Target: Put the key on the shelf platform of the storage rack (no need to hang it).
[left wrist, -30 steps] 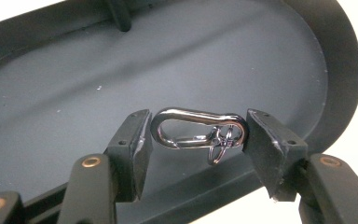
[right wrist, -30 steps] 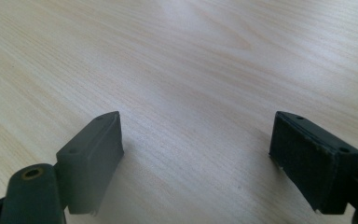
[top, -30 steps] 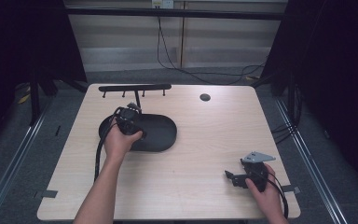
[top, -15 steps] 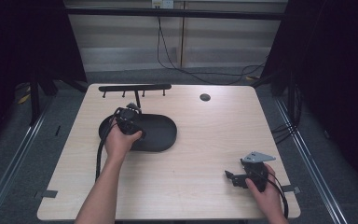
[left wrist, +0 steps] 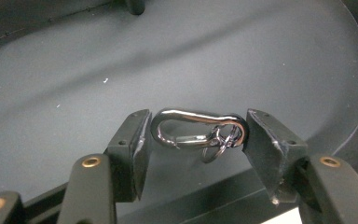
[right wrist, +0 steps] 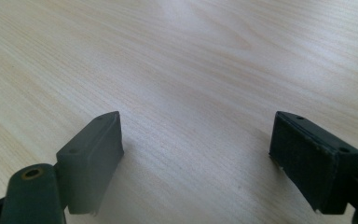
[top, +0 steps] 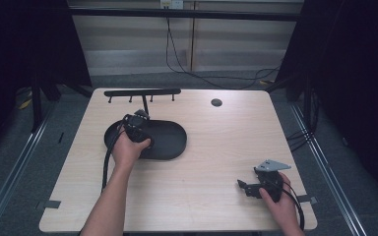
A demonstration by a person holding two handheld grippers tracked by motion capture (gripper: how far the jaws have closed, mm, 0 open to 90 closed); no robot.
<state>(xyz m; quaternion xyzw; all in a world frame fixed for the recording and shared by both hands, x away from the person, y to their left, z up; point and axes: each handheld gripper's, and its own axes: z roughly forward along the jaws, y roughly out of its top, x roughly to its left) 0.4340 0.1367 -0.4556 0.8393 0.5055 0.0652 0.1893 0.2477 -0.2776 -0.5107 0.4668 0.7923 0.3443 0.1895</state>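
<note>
1. Pinching the metal snap hook (left wrist: 198, 130) end to end, my left claw (left wrist: 196, 140) sits over the black oval tray (top: 174, 142), at ten o'clock on the worktop (top: 216, 147).
2. Grasp done, I judge; the hook hangs just above the tray floor.
3. Left: carrying it off, perhaps to the peg rack (top: 142, 92) at twelve.
4. My right claw (right wrist: 196, 158) rests spread and empty at five o'clock.

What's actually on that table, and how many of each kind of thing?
Grippers: 2, the left gripper and the right gripper
Dark oval tray: 1
Black hook rack: 1
Silver snap clip: 1, clamped by the left gripper over the tray
Small round dark disc: 1
Total: 6
</note>
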